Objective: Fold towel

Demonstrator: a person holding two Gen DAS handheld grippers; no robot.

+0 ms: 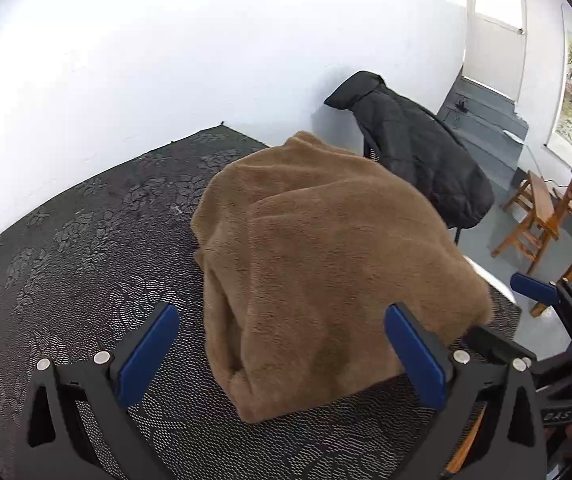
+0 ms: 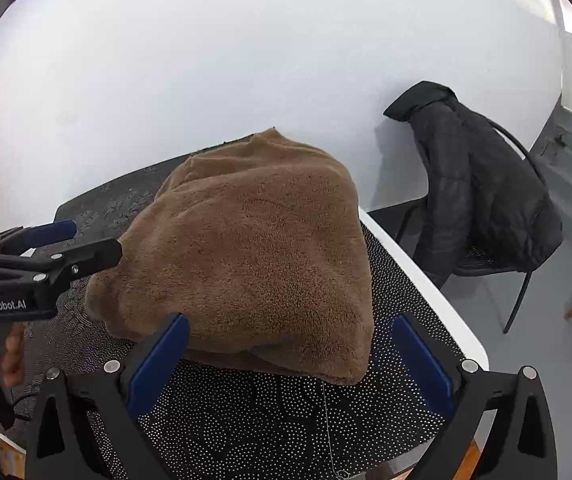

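A brown fleece towel (image 1: 325,260) lies in a thick, doubled-over heap on a dark patterned mat (image 1: 86,240). My left gripper (image 1: 286,344) is open, its blue pads (image 1: 154,356) straddling the towel's near end without closing on it. The right gripper (image 1: 509,312) shows at the towel's right corner. In the right wrist view the same towel (image 2: 254,248) fills the middle. My right gripper (image 2: 291,356) is open at its near edge, left pad against the cloth. The left gripper (image 2: 82,244) is at the towel's left side.
The mat (image 2: 286,420) covers a white table whose edge (image 2: 425,280) runs along the right. A black jacket (image 2: 485,192) hangs over a chair beyond it. Wooden chairs (image 1: 537,216) stand further right. A white wall backs the table. A hand (image 2: 12,356) holds the left gripper.
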